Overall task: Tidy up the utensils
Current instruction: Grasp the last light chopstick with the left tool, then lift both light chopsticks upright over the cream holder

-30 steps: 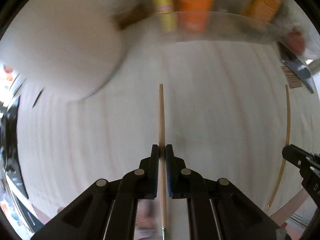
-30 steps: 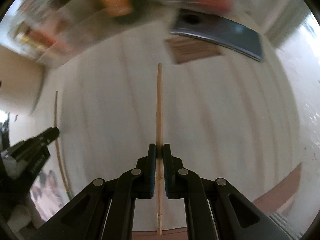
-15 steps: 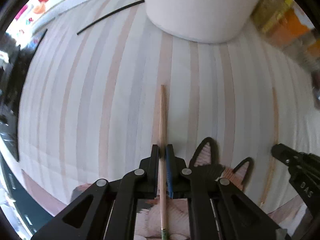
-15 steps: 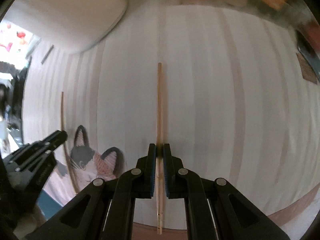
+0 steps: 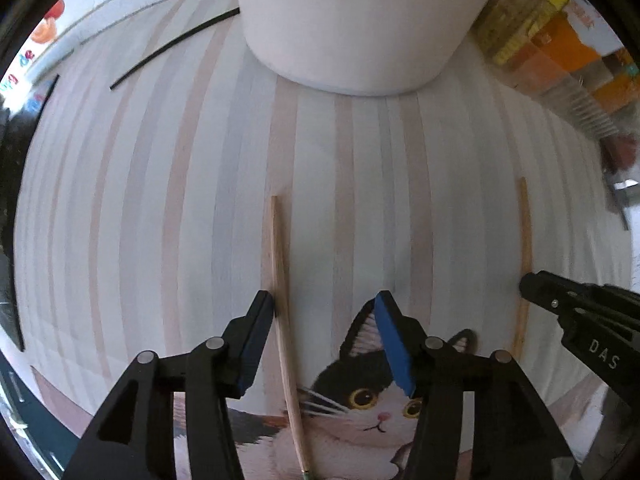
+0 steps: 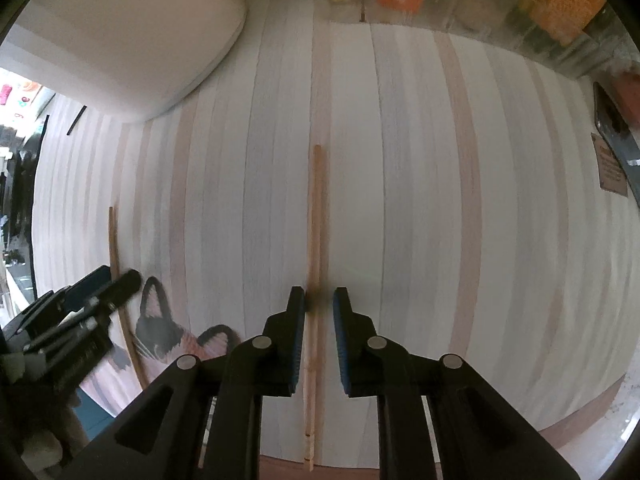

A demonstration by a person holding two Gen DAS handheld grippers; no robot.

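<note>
On the striped mat (image 5: 200, 184) that covers the desk, two wooden chopsticks lie parallel and well apart, both running away from the cat picture (image 5: 372, 404) printed at the mat's near edge. The left gripper (image 5: 326, 300) points down over the first chopstick (image 5: 280, 300), its fingers (image 5: 390, 332) opening wide; the stick sits between them, close against the left finger, no longer pinched, with its lower end crossing the cat picture. The right gripper (image 6: 319, 300) hovers over the second chopstick (image 6: 317, 240), which lies on the mat to the right of the cat picture; its fingers (image 6: 298, 320) are opening too, only slightly parted so far, with the stick in the gap and a sliver of space on each side. From the left wrist view the second chopstick (image 5: 524, 240) shows beyond the right gripper's tip. Beyond the cat picture, at the mat's far side, stands a large white container (image 5: 352, 20). To the right of it runs a row of yellow and orange packages (image 5: 560, 48) behind a clear wall.
</note>
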